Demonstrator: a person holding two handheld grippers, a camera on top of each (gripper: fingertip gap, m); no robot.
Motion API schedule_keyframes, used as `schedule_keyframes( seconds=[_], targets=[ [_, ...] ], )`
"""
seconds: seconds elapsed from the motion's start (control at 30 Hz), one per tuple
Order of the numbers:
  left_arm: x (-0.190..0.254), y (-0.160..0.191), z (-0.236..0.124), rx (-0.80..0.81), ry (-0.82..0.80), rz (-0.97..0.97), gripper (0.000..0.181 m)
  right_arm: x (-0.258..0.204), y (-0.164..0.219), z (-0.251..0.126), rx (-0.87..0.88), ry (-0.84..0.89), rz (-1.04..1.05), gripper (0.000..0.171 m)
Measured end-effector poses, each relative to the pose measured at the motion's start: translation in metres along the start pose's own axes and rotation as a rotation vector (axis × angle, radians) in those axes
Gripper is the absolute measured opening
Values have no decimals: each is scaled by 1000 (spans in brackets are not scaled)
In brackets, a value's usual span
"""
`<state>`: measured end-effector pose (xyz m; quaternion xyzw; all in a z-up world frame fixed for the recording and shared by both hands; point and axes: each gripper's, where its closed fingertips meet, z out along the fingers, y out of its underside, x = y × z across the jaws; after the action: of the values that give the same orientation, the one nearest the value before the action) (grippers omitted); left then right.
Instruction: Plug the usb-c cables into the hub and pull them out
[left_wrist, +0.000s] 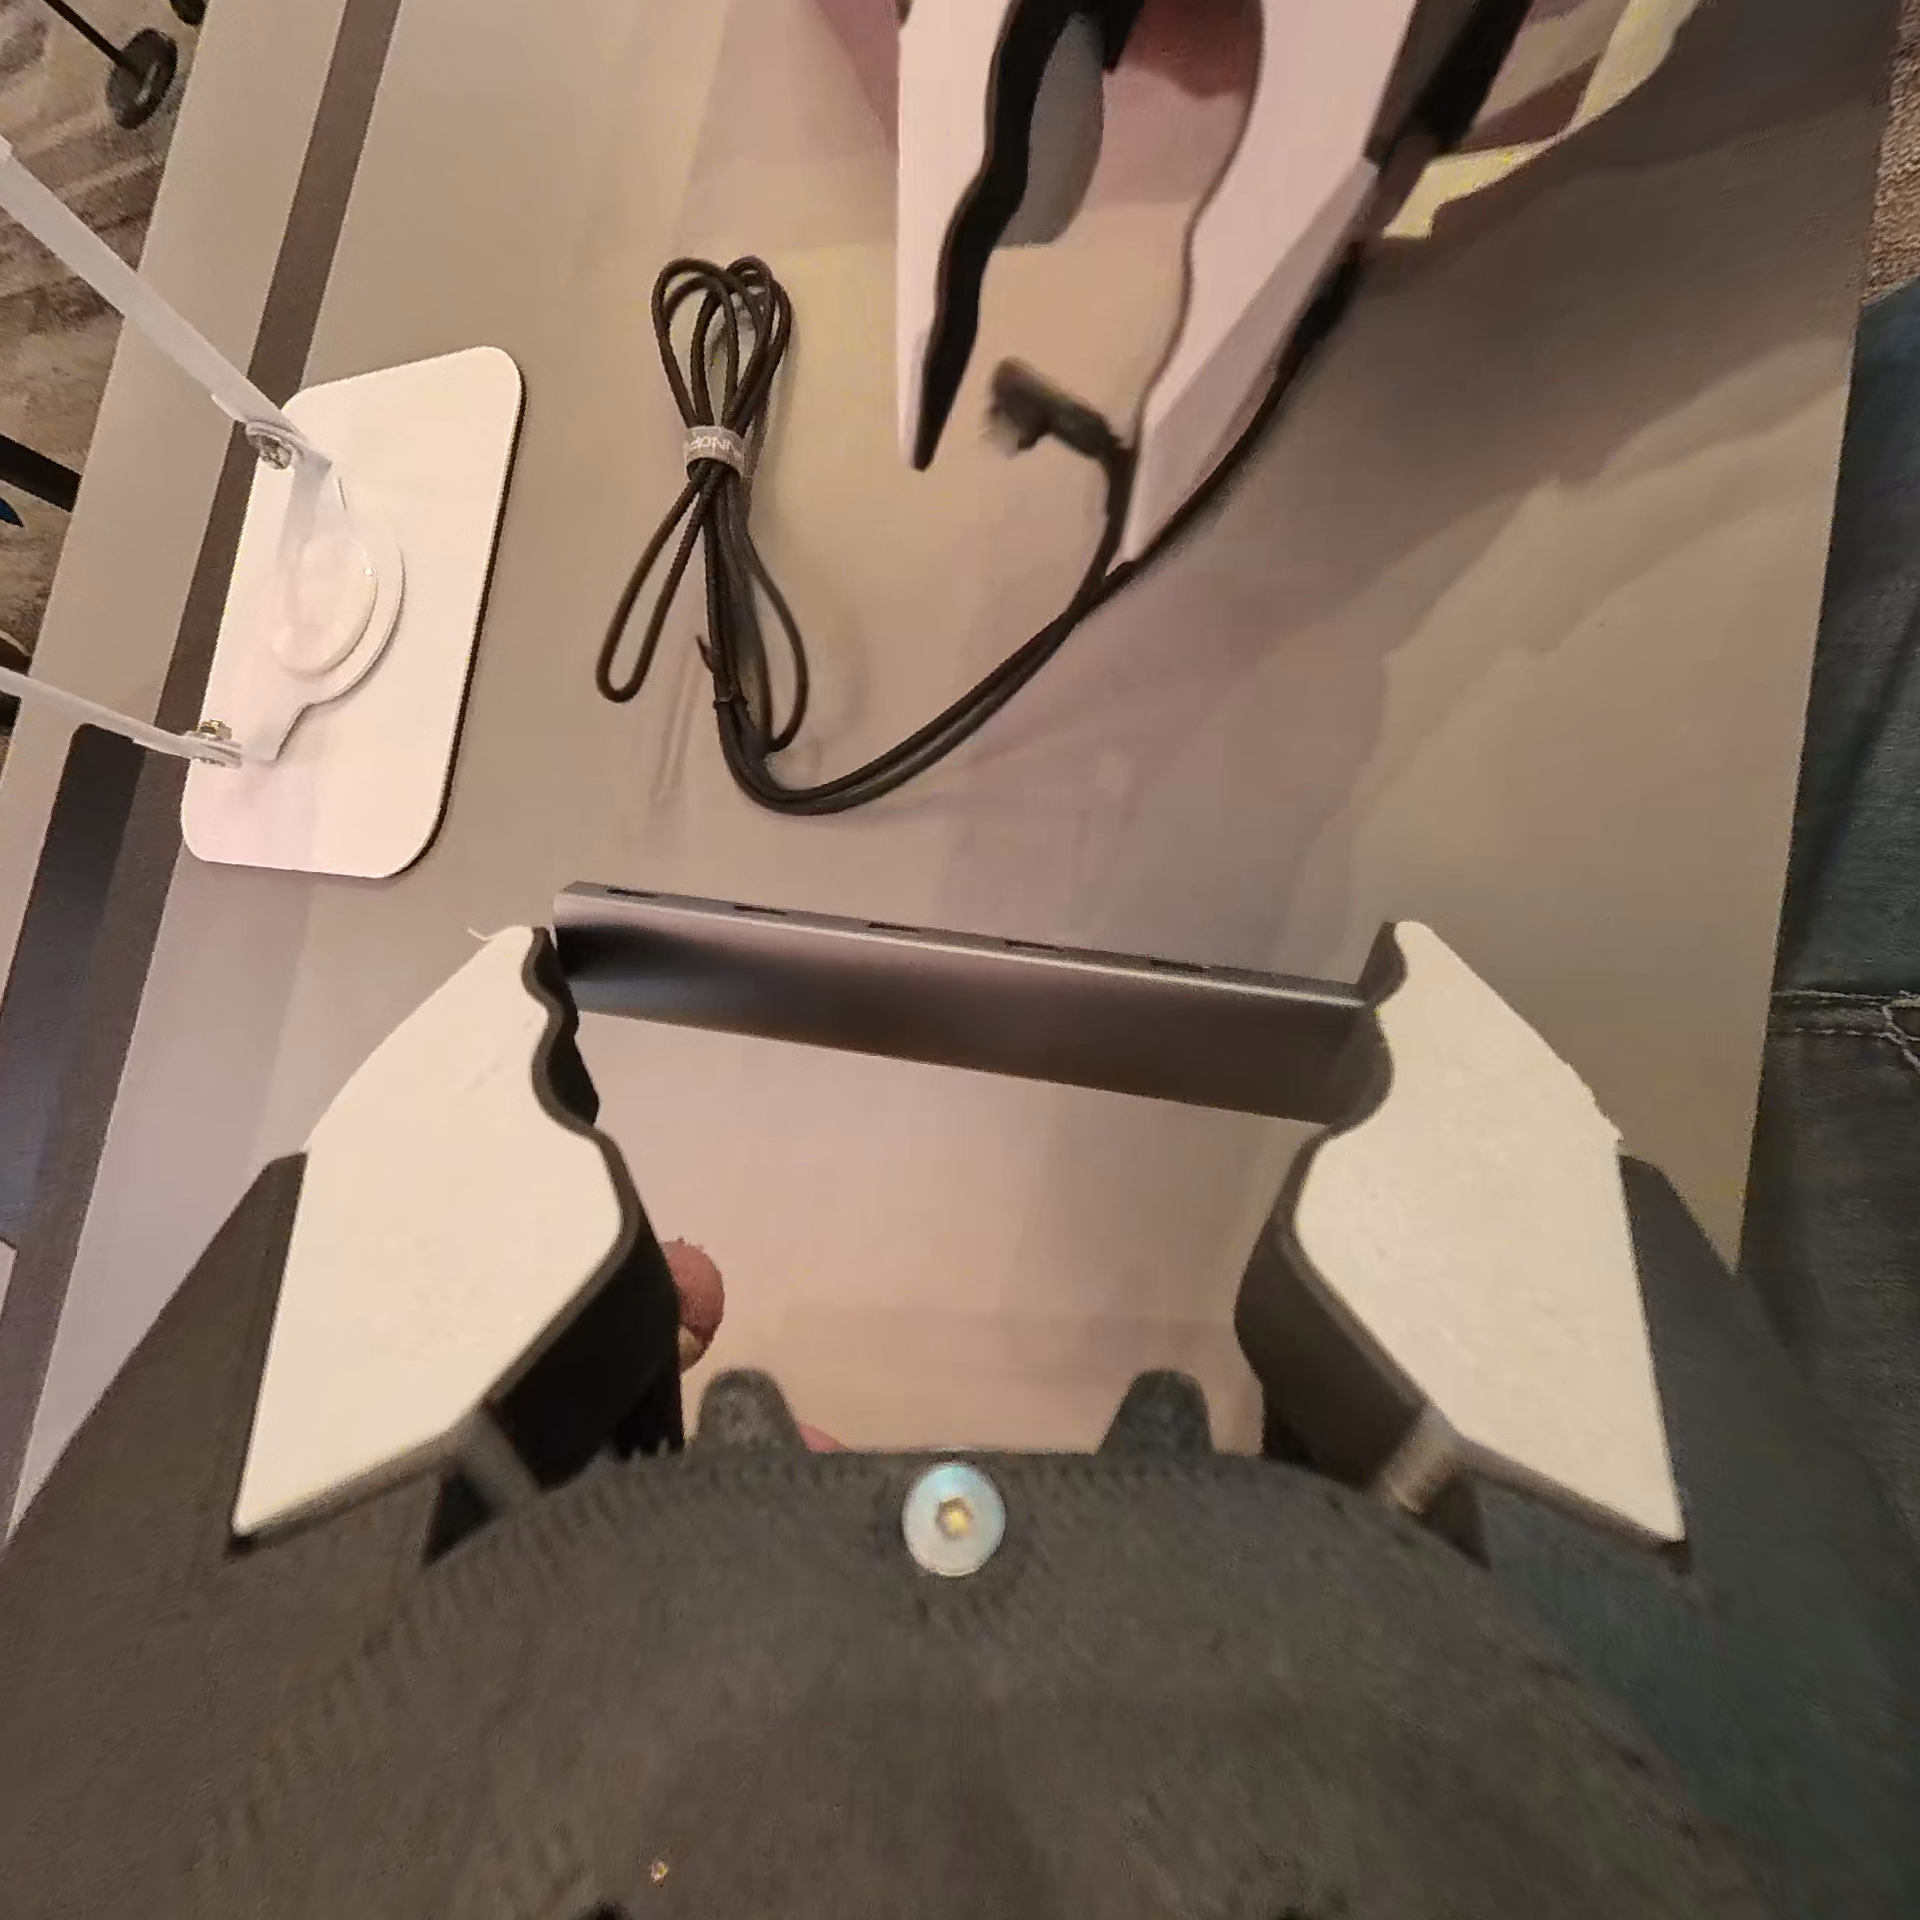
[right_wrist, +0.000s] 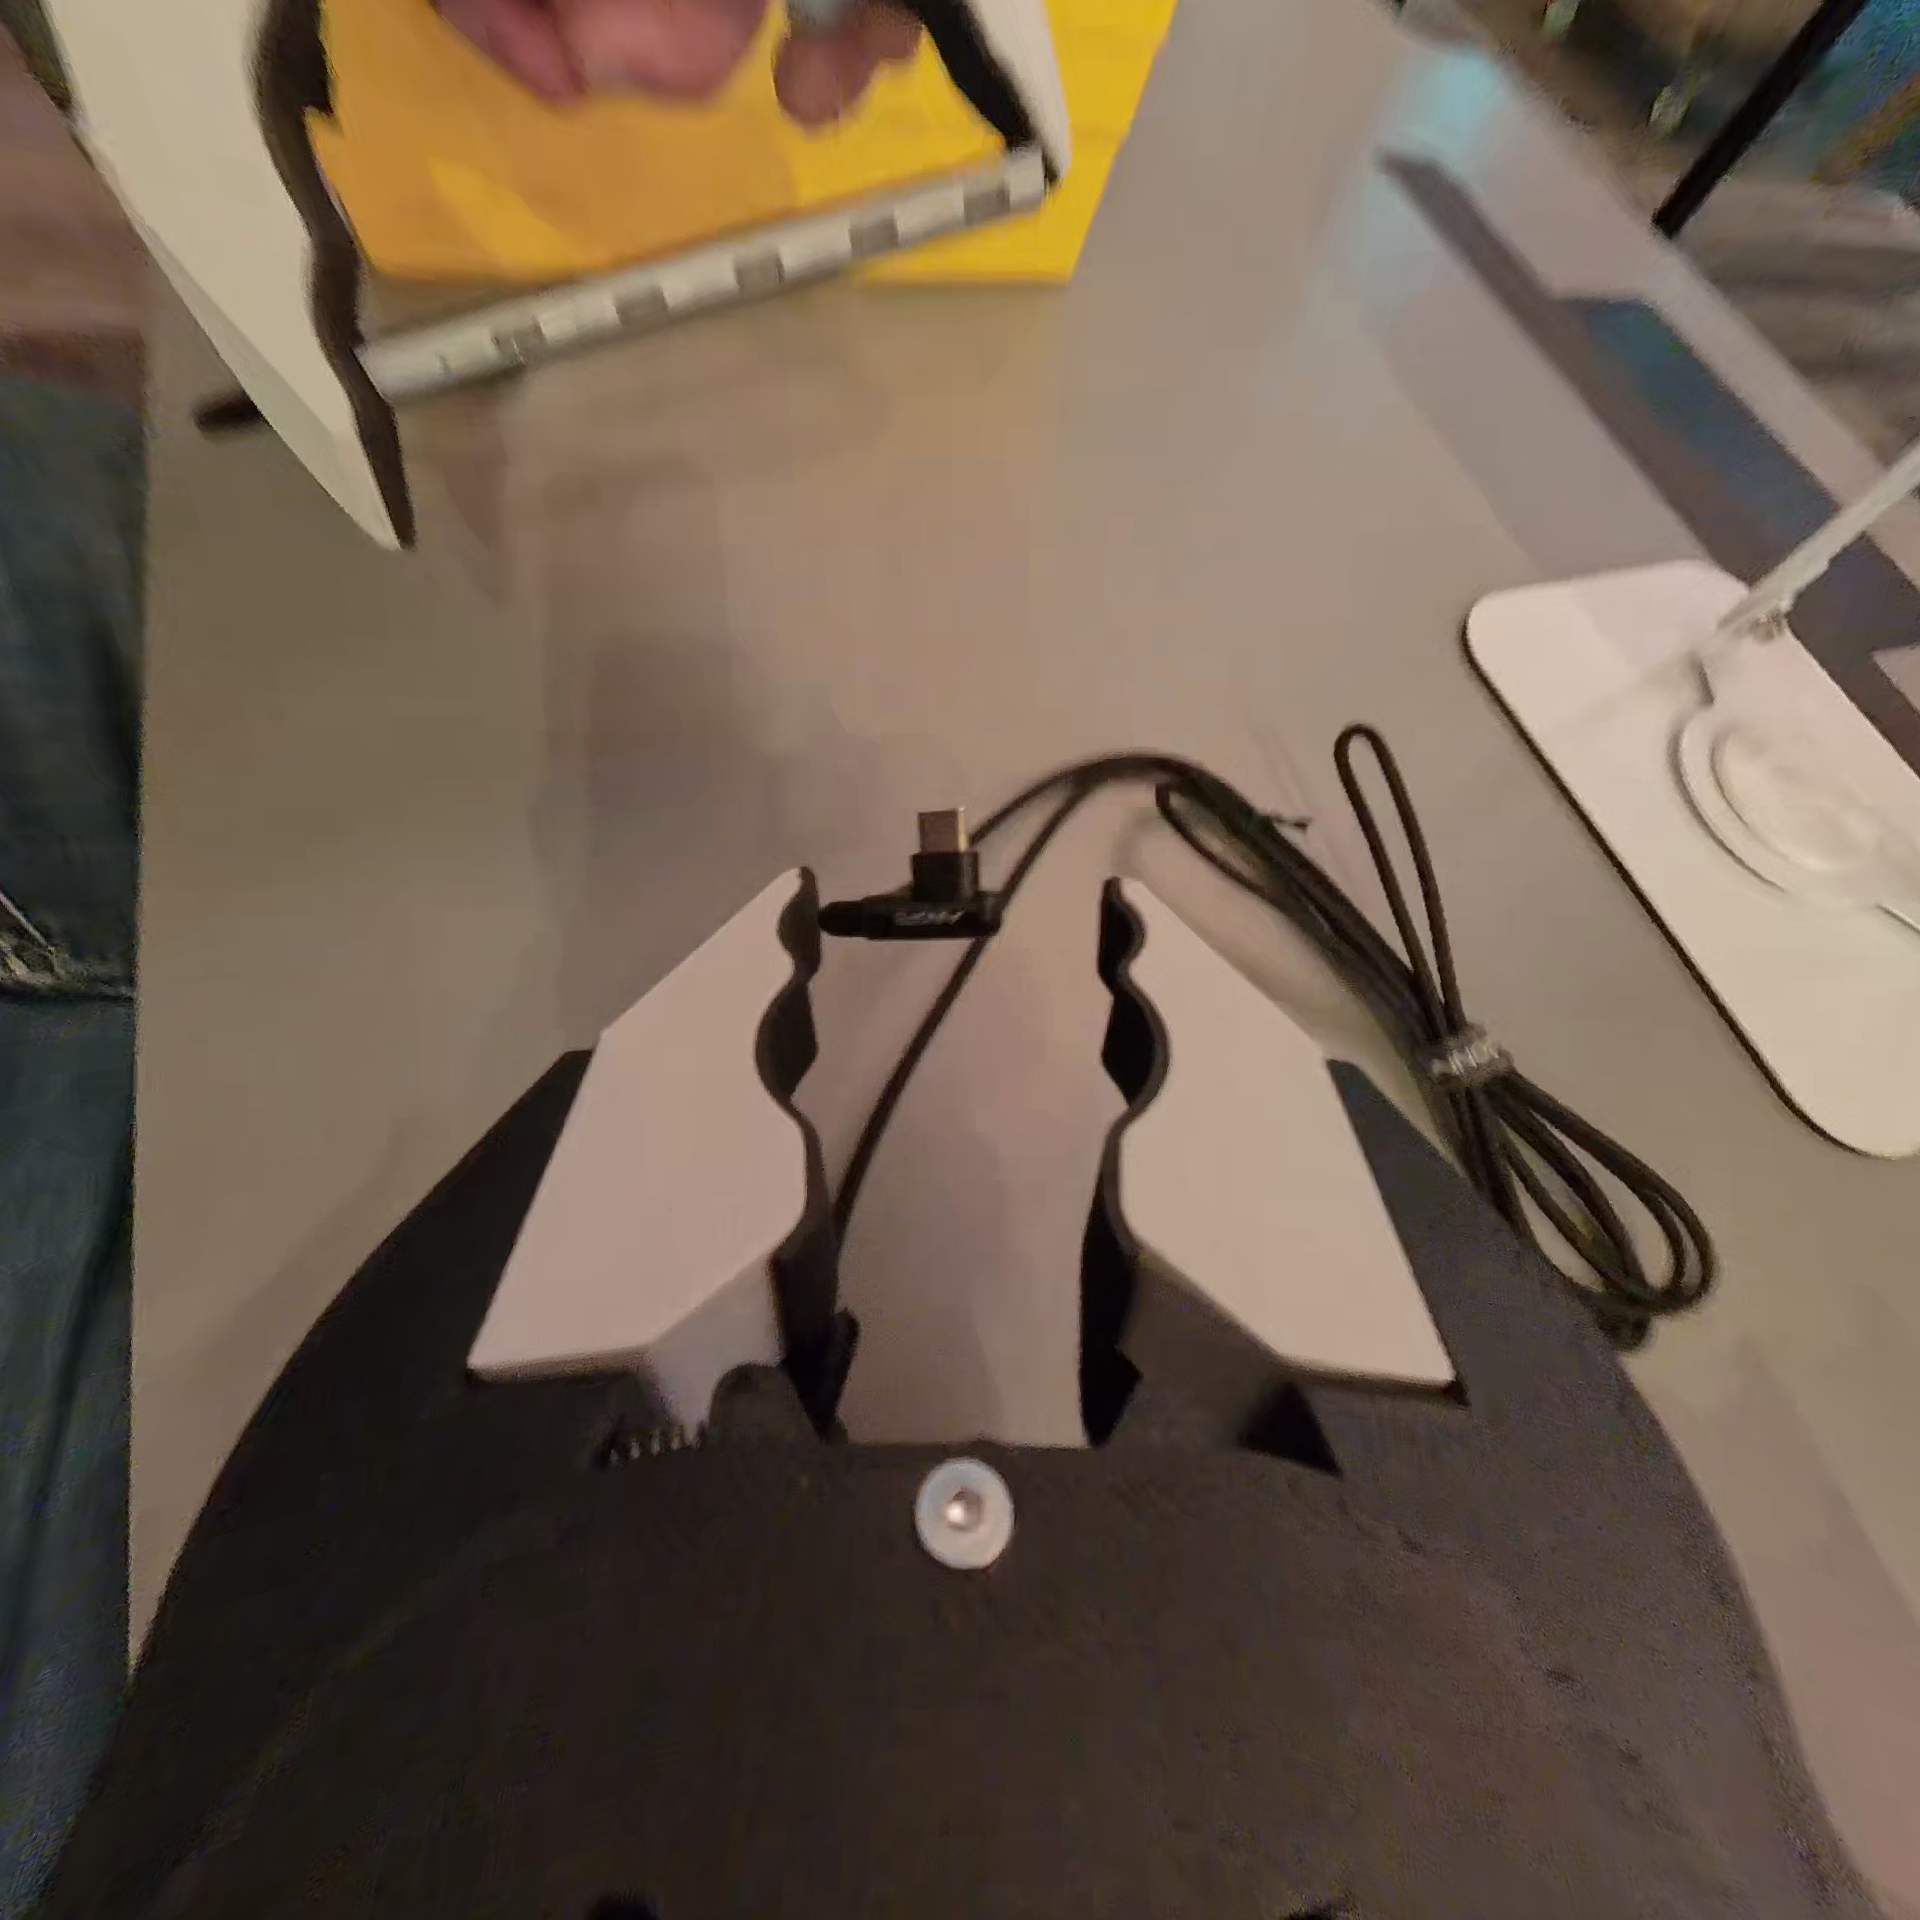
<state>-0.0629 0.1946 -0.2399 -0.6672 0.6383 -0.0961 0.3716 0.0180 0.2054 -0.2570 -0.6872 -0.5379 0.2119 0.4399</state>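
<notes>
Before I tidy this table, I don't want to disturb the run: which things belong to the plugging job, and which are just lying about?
Job: hub, held in the jaws of the left gripper; usb-c plug, between the jaws of the right gripper; strapped black cable.
Lying about: white stand base; yellow object.

Left gripper (left_wrist: 966, 1029) clamped wide; right gripper (right_wrist: 961, 904) parted, loose.
</notes>
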Motion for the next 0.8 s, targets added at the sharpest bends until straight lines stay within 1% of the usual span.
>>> schedule_keyframes(
  seconds=[0.07, 0.2, 0.23, 0.27, 0.3, 0.33, 0.4, 0.43, 0.53, 0.6, 0.63, 0.73, 0.8],
  targets=[
    [0, 0, 0, -2, 2, 5, 137, 5, 6, -4, -61, 22, -18, 60],
    [4, 2, 1, -15, 5, 33, 137, 29, -7, -15, -55, 63, 18, 60],
    [3, 3, 2, -23, -2, 35, 137, 36, -9, -16, -63, 76, 26, 62],
    [2, 4, 2, -28, -7, 39, 137, 44, -11, -17, -79, 91, 33, 66],
    [1, 4, 1, -28, -10, 40, 137, 50, -11, -18, -101, 101, 37, 73],
    [0, 4, 0, -26, -13, 37, 137, 58, -7, -19, -149, 115, 38, 79],
    [-2, 4, -2, -25, -22, 35, 137, 78, 5, -23, -269, 183, 7, 83],
    [-3, 4, -2, -26, -24, 36, 137, 82, 9, -25, -316, 179, 1, 84],
    [-4, 5, -4, -28, -28, 37, 137, 84, 16, -36, -421, 120, -4, 82],
    [-4, 5, -3, -28, -26, 37, 137, 94, 16, -40, -467, 138, -50, 70],
    [-4, 5, -2, -28, -24, 37, 137, 101, 16, -38, -476, 152, -63, 69],
    [-2, 5, 1, -29, -17, 44, 137, 123, 27, -17, -532, 183, -78, 63],
    [-1, 4, 1, -29, -16, 47, 136, 131, 48, 2, -599, 152, -89, 61]
  ],
)
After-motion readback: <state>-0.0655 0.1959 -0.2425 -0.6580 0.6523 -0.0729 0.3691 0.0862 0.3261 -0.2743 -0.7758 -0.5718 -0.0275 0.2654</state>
